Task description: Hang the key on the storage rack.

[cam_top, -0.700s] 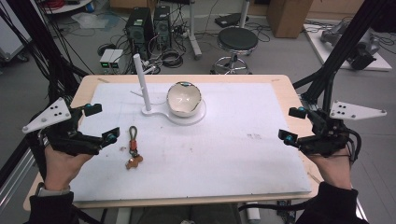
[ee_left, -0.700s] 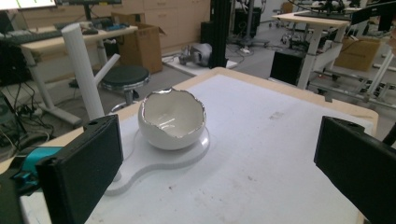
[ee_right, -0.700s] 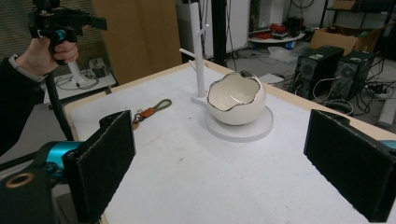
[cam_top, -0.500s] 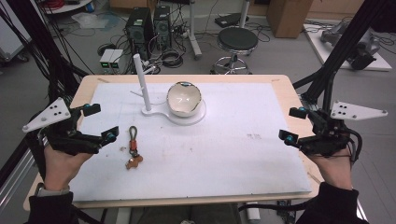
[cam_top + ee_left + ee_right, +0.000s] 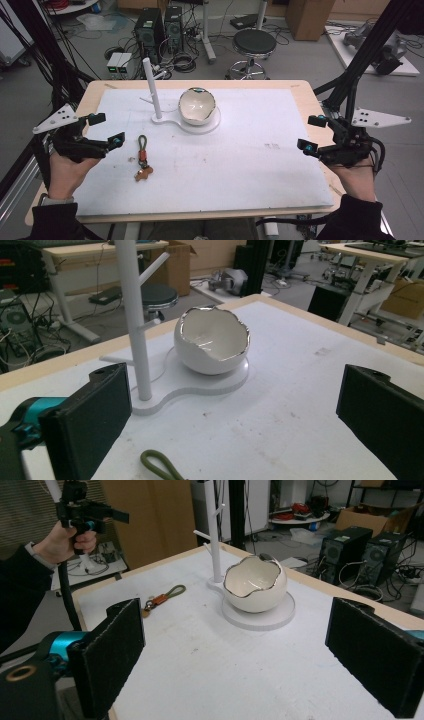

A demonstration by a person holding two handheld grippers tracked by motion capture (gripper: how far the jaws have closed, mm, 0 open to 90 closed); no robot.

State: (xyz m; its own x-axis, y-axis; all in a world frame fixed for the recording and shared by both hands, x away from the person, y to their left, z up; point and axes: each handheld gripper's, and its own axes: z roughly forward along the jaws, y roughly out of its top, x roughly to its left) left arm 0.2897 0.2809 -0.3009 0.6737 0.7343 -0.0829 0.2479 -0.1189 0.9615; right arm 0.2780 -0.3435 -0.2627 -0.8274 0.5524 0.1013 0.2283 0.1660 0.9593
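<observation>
A wooden tabletop [image 5: 300, 86] covered by a white mat stood in front of the person, whose two forearms came in from the near edge. The left claw [image 5: 106, 129] was held above the left margin of the mat, its two black jaws spread wide with nothing between them, teal fittings showing at their roots. The right claw [image 5: 312, 133] hovered over the right margin, its jaws likewise wide apart and empty. The grey three-cornered plates on both stuck outward, away from the middle.

Toward the far middle of the mat lay a flat white stand base [image 5: 197, 125], rounded at one end and narrowing to the other. On the round end sat a white ceramic bowl shaped like a cracked eggshell [image 5: 197, 106], its jagged rim edged in a metallic line and its opening tilted toward the person. From the narrow end rose a white upright post with short side pegs [image 5: 152, 89], just beside the bowl but apart from it.

Nearer the person and left of centre lay a keyring with an olive-green cord loop and a brown leather tab [image 5: 143, 157], flat on the mat, well apart from the stand and near the left claw, though not touching it. In the left gripper view the green loop showed between the jaws at the bottom edge.

Beyond the tabletop were a black round stool [image 5: 255, 44] and two dark computer towers [image 5: 160, 27] on the floor among cables.
</observation>
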